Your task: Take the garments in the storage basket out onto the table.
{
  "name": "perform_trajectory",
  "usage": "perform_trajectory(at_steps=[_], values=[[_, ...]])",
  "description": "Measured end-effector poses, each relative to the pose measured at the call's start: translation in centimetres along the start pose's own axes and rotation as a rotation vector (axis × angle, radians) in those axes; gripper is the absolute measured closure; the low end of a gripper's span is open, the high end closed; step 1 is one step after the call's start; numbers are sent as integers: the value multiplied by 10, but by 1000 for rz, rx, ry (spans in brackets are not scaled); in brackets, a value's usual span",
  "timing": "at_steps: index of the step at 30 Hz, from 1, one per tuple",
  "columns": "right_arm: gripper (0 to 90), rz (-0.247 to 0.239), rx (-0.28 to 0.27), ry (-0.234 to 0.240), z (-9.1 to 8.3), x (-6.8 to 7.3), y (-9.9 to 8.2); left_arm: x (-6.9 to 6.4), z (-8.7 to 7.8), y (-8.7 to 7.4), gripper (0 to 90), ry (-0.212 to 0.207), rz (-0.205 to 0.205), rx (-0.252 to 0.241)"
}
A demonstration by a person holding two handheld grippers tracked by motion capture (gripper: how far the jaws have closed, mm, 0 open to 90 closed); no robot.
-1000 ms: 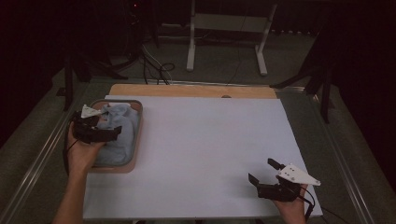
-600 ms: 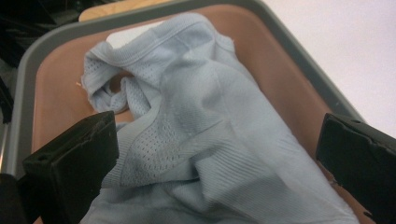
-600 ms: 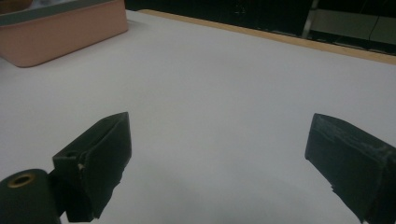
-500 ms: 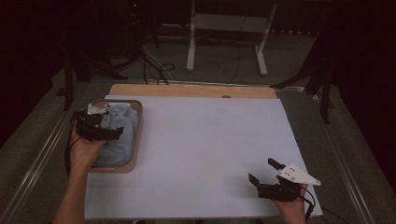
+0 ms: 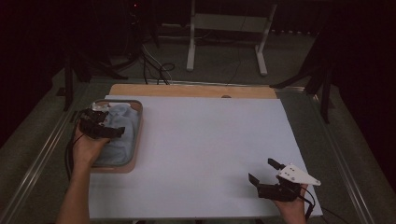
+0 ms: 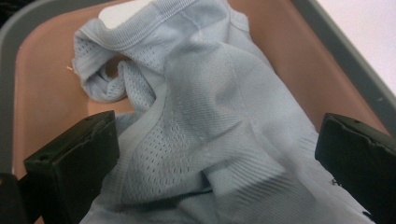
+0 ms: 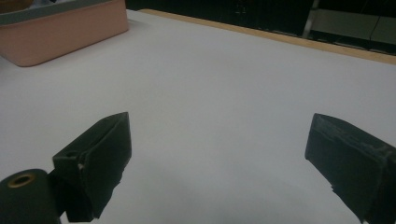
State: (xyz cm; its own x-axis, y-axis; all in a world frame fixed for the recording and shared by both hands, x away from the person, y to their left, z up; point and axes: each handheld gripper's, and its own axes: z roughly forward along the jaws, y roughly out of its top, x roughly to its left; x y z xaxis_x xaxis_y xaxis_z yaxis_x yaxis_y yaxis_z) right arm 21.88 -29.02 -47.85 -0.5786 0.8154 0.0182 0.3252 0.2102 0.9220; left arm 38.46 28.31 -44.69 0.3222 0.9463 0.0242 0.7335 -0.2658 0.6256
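At the left edge of the table stands a shallow pink tray [image 5: 135, 140] with a grey rim, and a crumpled light blue mesh garment [image 6: 219, 116] lies inside it. The left gripper [image 5: 103, 128] hangs just above this cloth with its jaws spread wide, one on each side of a fold, and it holds nothing yet. I think it is placed so in order to close on the fabric and lift it out of the tray.

The right gripper [image 5: 268, 175] waits near the front right corner, also wide open and empty, probably ready to help later.

The table is covered with a plain white sheet [image 5: 210, 140], with a wooden strip showing at the far edge. The room behind is dark, with cables on the floor and a white metal stand [image 5: 224, 37].
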Motion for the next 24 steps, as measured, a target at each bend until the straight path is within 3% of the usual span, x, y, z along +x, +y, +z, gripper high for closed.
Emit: perform_trajectory(at_steps=[10, 18, 24], values=[[72, 1, -3, 2, 0, 0, 0, 0, 17, 0, 4, 13, -7, 89], [72, 2, -2, 0, -1, -1, 0, -1, 28, 0, 17, -32, -31, 166], [72, -2, 0, -1, 0, -1, 0, -2, 29, -1, 170, -31, -27, 202]])
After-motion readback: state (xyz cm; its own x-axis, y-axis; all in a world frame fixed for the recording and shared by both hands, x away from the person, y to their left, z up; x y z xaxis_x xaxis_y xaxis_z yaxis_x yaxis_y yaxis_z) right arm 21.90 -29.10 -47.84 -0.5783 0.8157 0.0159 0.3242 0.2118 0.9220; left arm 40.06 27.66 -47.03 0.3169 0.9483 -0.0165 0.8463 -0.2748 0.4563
